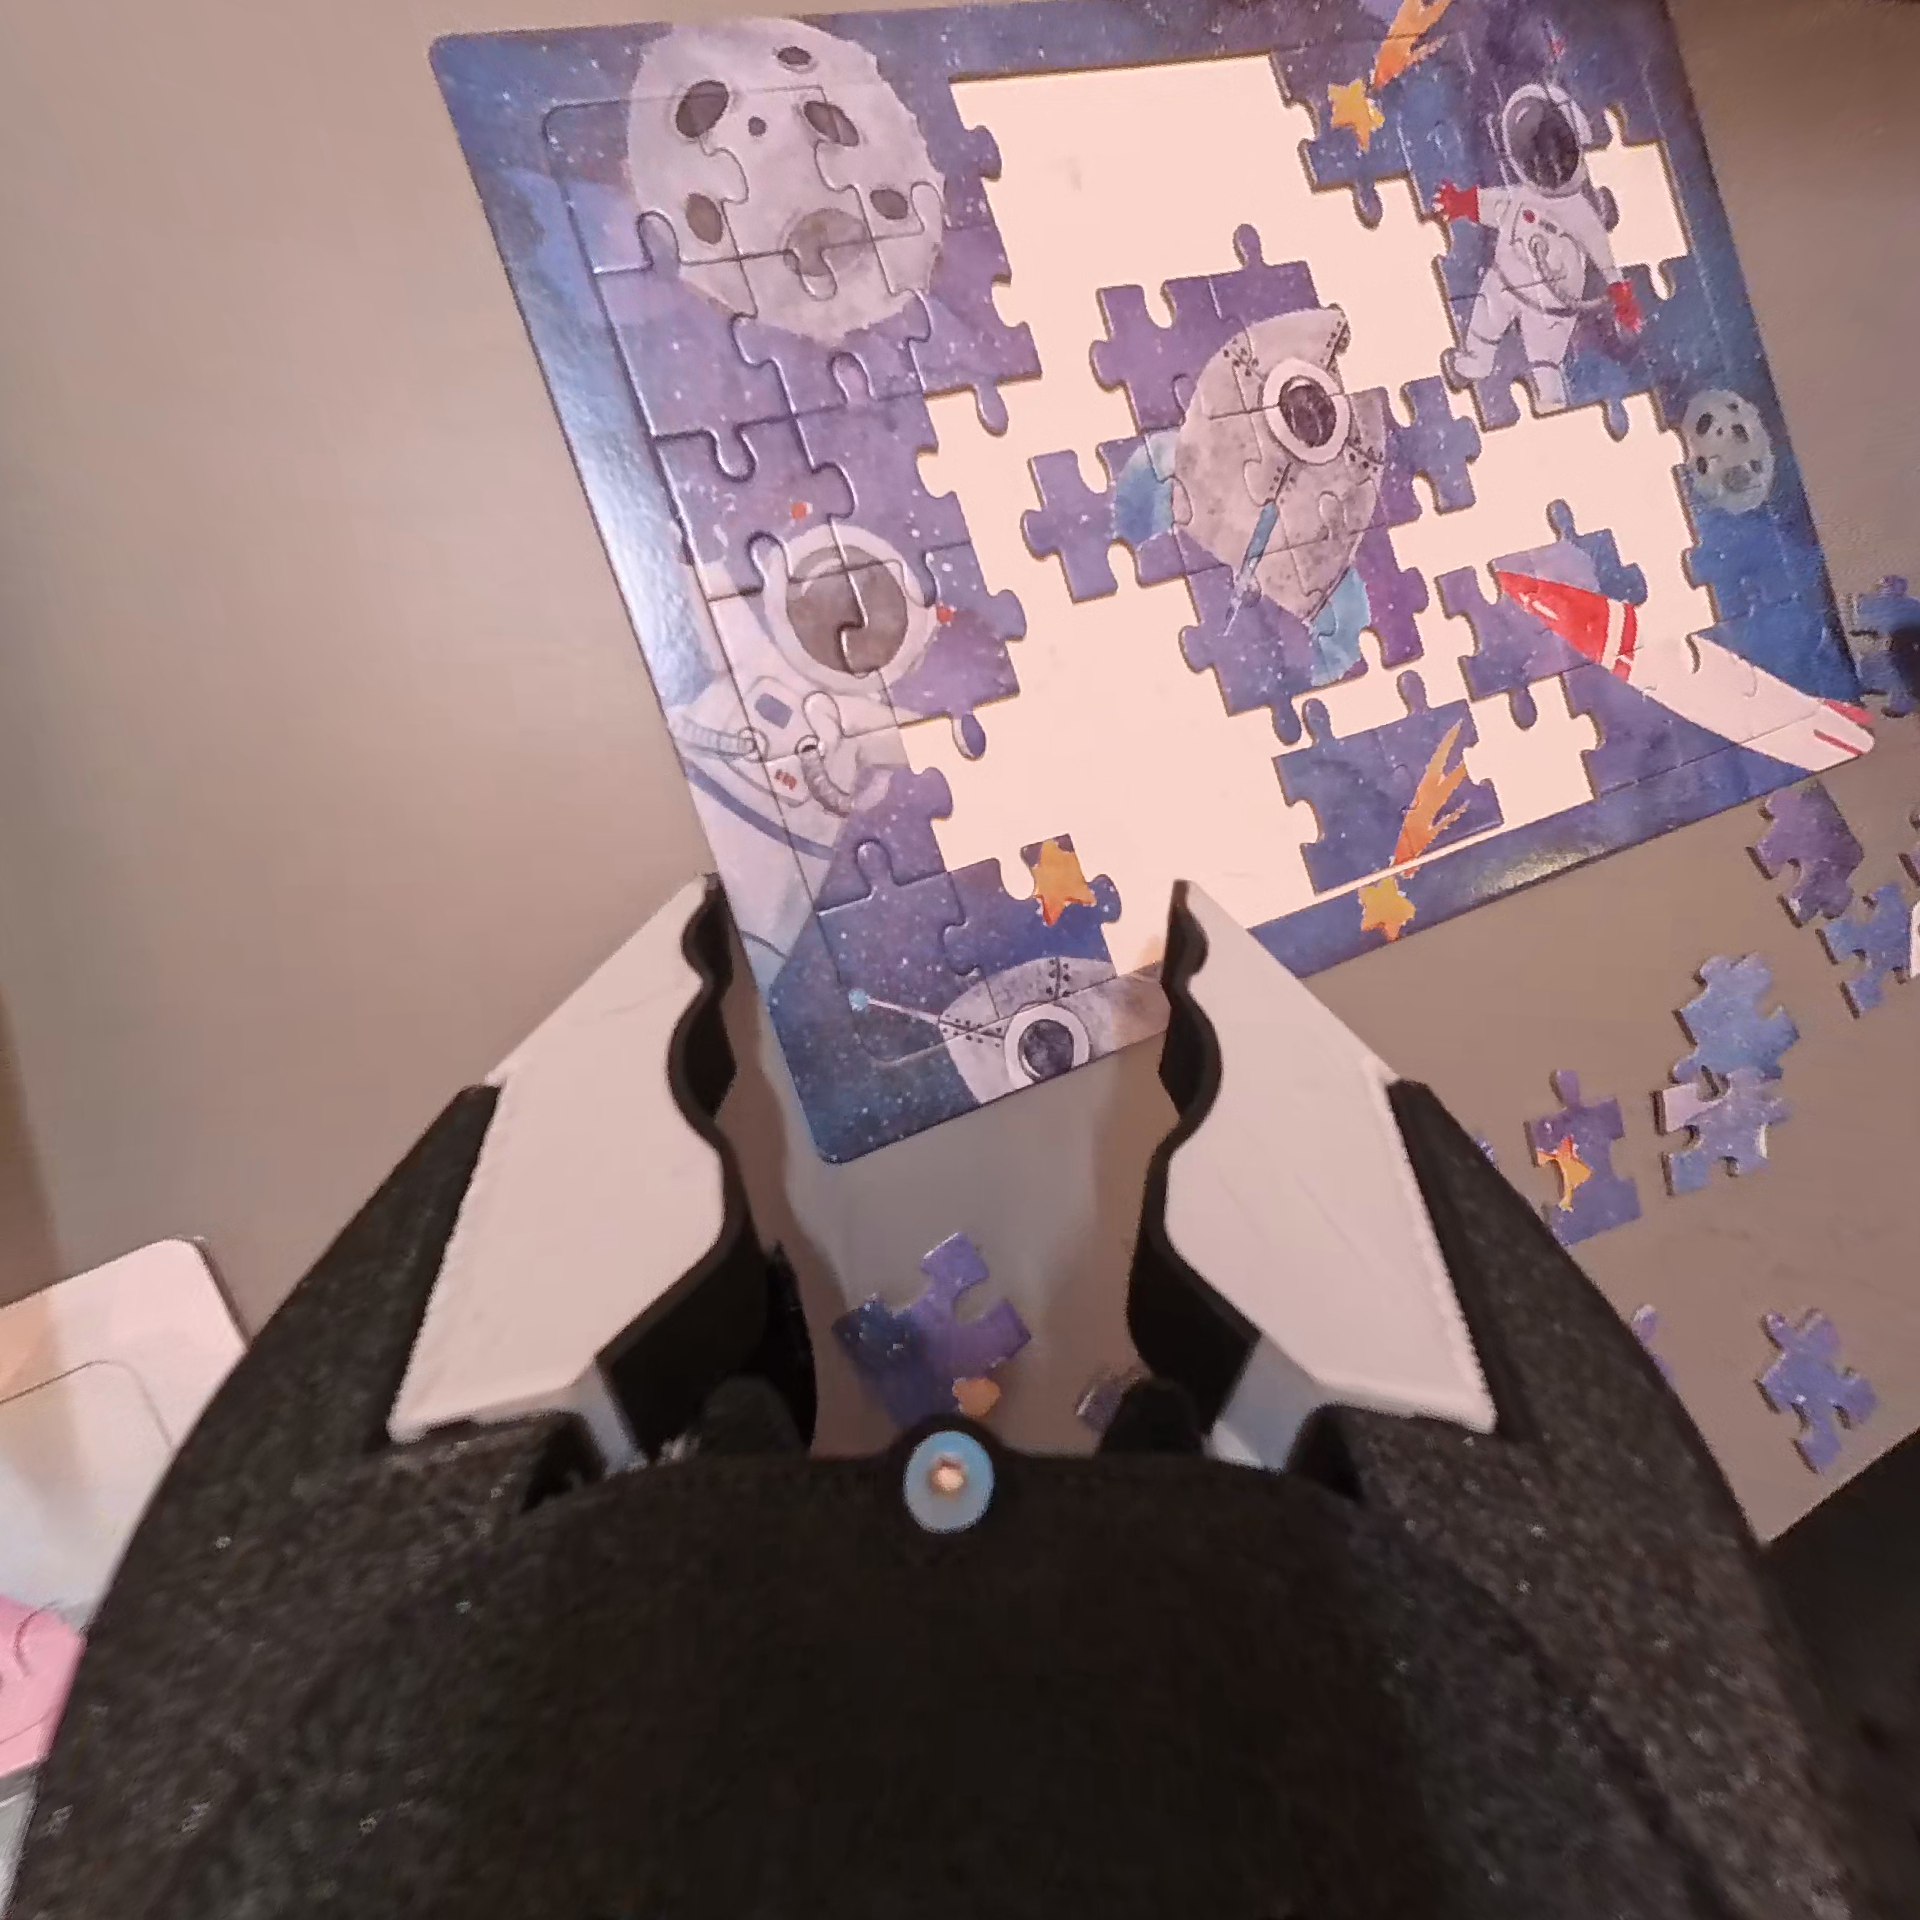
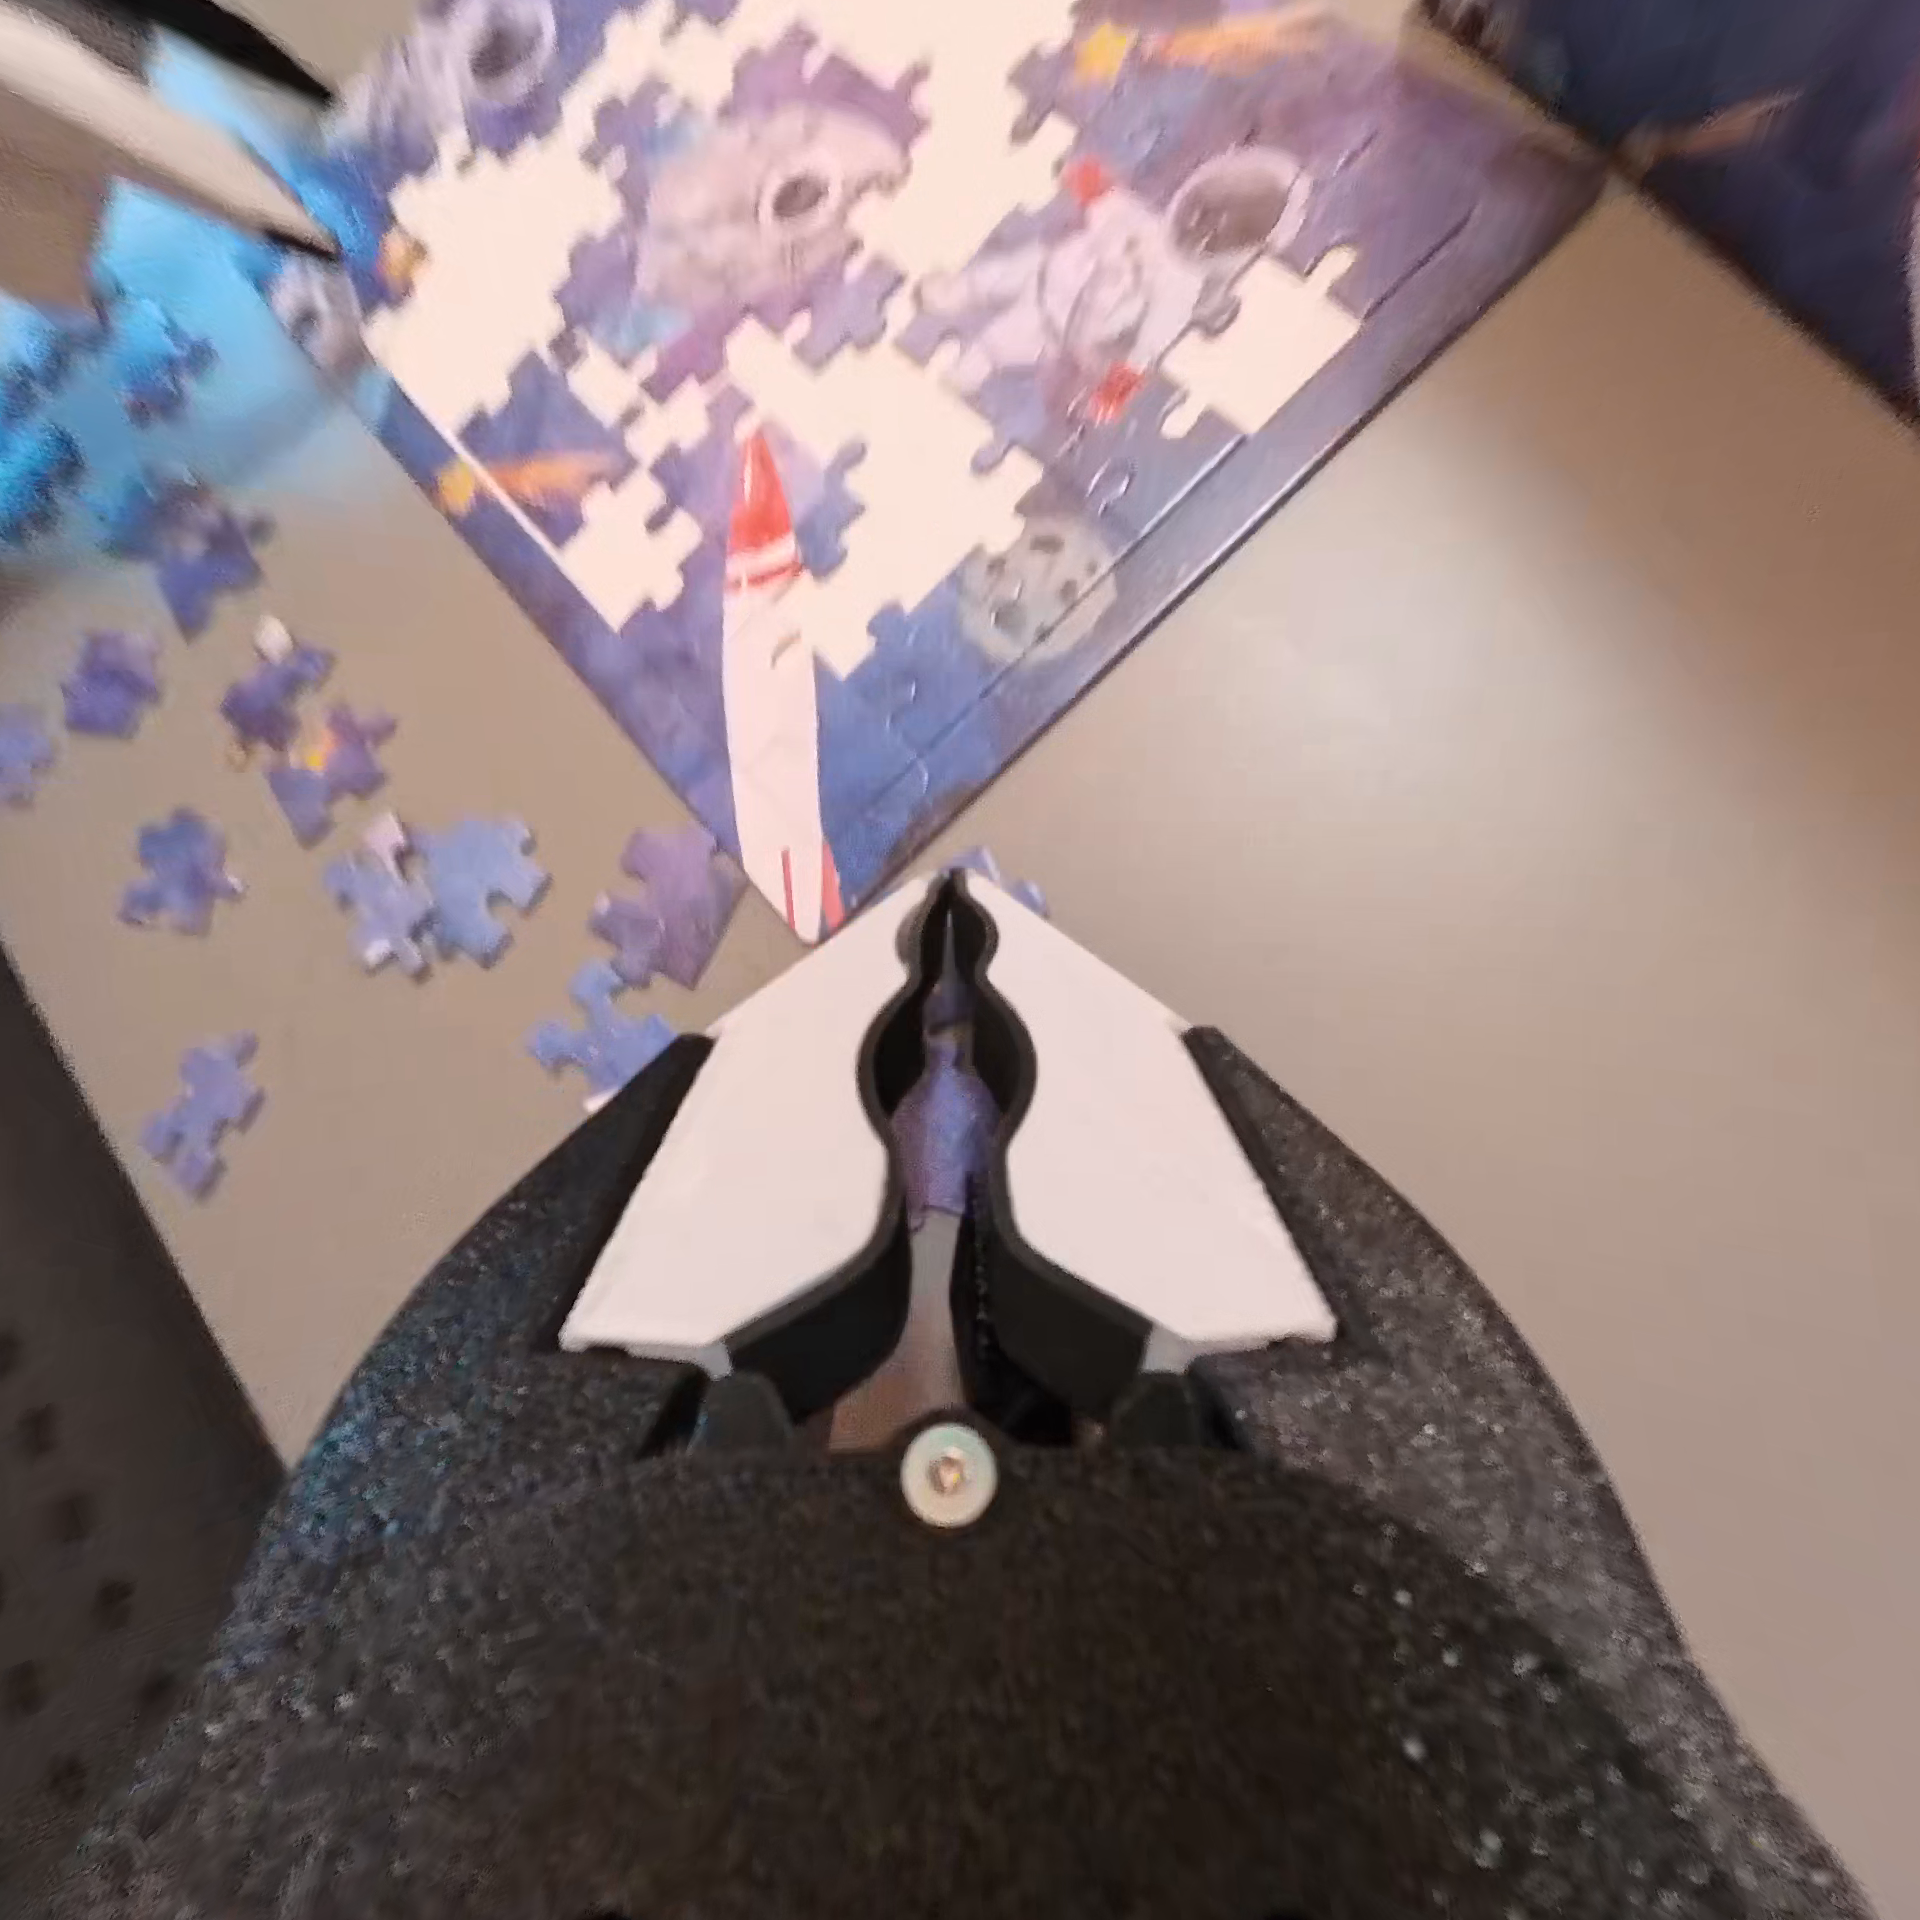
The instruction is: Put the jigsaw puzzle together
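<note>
Puzzle board lies flat on the tan table, partly filled; white gaps across the middle. Assembled so far: moon, both astronauts, rocket, central spaceship cluster. Loose pieces scattered on the table beside the board's rocket end. Left gripper hovers over the board's near corner, fingers spread wide, nothing held. Right gripper, near the rocket corner, is clamped on a purple piece between its fingers.
</note>
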Demonstrator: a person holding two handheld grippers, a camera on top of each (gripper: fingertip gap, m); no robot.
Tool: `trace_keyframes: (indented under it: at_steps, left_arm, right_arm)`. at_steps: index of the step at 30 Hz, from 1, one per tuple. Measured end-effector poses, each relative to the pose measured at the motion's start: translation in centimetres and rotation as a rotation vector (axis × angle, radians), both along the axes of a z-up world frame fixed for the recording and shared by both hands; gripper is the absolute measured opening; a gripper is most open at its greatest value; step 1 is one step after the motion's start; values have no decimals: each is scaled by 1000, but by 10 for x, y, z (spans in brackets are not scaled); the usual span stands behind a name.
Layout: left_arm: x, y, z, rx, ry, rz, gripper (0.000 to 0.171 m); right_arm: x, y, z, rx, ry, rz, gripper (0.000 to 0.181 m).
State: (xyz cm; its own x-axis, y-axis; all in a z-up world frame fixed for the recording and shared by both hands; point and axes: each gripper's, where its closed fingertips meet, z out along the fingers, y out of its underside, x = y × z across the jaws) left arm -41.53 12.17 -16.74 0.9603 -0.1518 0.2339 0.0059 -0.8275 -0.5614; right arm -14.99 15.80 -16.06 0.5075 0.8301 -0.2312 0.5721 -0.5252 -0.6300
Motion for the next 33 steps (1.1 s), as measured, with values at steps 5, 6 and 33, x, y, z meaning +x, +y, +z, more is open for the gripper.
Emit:
trace_keyframes:
  at_steps: [5,6,33]
  left_arm:
    - [1,-1,0,-7,16,-20,86]
    - [2,-2,-1,-7,31,-30,88]
    - [-8,-54,16,100,-57,-90,24]
  right_arm:
    - [16,-23,-11,31,-86,-16,0]
    - [24,-30,-11,16,-100,-21,0]
    - [-44,-95,-12,13,-46,101,0]
